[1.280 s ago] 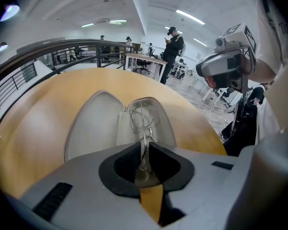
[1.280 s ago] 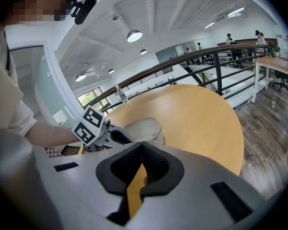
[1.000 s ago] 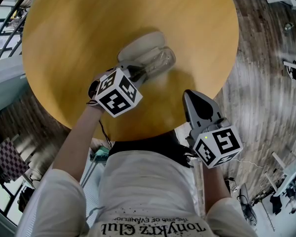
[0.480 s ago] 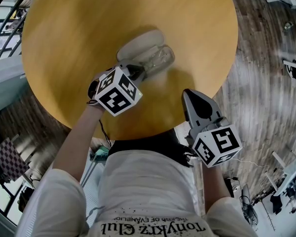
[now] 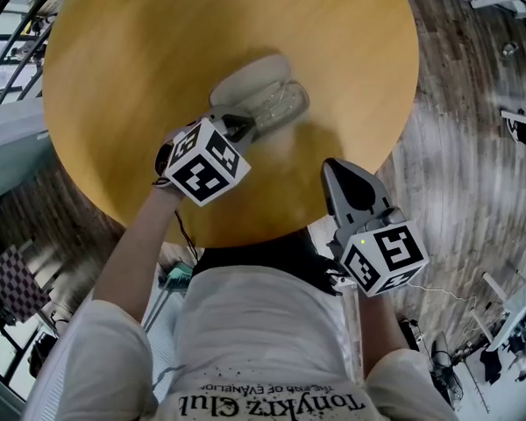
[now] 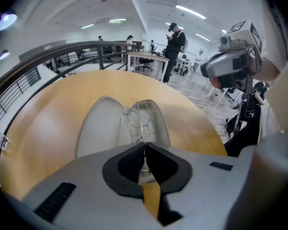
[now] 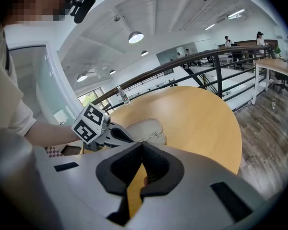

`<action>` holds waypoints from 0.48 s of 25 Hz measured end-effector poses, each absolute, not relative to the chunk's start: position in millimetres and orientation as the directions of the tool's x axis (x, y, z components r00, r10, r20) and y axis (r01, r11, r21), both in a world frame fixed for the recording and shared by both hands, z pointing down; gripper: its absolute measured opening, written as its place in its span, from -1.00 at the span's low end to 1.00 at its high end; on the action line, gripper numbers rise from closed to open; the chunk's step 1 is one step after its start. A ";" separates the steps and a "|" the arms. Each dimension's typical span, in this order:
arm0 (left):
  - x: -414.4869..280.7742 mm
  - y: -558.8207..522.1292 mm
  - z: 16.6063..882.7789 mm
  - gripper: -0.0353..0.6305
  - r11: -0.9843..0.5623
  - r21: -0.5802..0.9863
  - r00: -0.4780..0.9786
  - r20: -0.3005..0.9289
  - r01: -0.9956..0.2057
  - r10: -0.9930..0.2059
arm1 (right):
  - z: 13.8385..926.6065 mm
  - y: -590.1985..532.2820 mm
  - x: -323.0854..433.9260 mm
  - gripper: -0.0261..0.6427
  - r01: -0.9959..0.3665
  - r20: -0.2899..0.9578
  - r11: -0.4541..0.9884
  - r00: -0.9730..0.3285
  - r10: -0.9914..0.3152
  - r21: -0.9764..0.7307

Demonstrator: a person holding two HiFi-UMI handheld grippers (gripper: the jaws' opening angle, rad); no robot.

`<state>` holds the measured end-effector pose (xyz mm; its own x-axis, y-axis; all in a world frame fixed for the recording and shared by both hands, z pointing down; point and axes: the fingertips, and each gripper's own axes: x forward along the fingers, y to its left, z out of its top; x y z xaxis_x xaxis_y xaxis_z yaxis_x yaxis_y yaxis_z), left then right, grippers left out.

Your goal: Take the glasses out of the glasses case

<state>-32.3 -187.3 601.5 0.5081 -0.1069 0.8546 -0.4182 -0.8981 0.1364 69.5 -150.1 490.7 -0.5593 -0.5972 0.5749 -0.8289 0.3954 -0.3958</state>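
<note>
Hardly anything moved: our left gripper (image 6: 145,151) pinches the glasses (image 6: 137,120) in the open case (image 6: 98,128). We should lift slowly; our right gripper (image 7: 141,152) waits closed, empty.

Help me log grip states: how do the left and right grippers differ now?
The left gripper is shut on the thin wire frame of the glasses; the right gripper is shut on nothing. The left reaches over the open case; the right hangs at the near edge of the table. Both have jaws together.

Smooth satin-finish wooden table (image 5: 158,60), matt pale glasses case (image 6: 98,128), thin metal-wire glasses (image 6: 138,120), ribbed matt black left claw pads (image 6: 130,163)
</note>
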 end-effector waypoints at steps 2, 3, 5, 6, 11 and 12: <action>-31.5 -187.8 596.0 -0.79 -0.895 0.137 0.517 0.848 -0.424 -0.115 | 486.4 -149.2 69.1 -0.85 -0.827 0.569 0.401 -0.562 -0.600 -0.394; -31.2 -188.1 592.9 -0.79 -0.893 0.137 0.522 0.844 -0.429 -0.121 | 484.1 -148.7 68.6 -0.85 -0.825 0.566 0.405 -0.565 -0.601 -0.393; -30.1 -188.5 586.1 -0.79 -0.890 0.132 0.530 0.837 -0.437 -0.137 | 479.2 -147.9 67.6 -0.85 -0.822 0.559 0.414 -0.569 -0.603 -0.390; -29.7 -188.4 582.7 -0.79 -0.889 0.127 0.532 0.834 -0.441 -0.145 | 476.4 -147.5 67.1 -0.85 -0.822 0.557 0.418 -0.570 -0.604 -0.387; -32.0 -185.0 567.7 -0.79 -0.888 0.097 0.533 0.827 -0.450 -0.179 | 463.0 -142.7 64.8 -0.85 -0.821 0.547 0.433 -0.571 -0.612 -0.372; -32.7 -184.2 564.7 -0.79 -0.887 0.091 0.532 0.826 -0.452 -0.186 | 460.6 -140.6 64.8 -0.85 -0.820 0.546 0.436 -0.573 -0.612 -0.372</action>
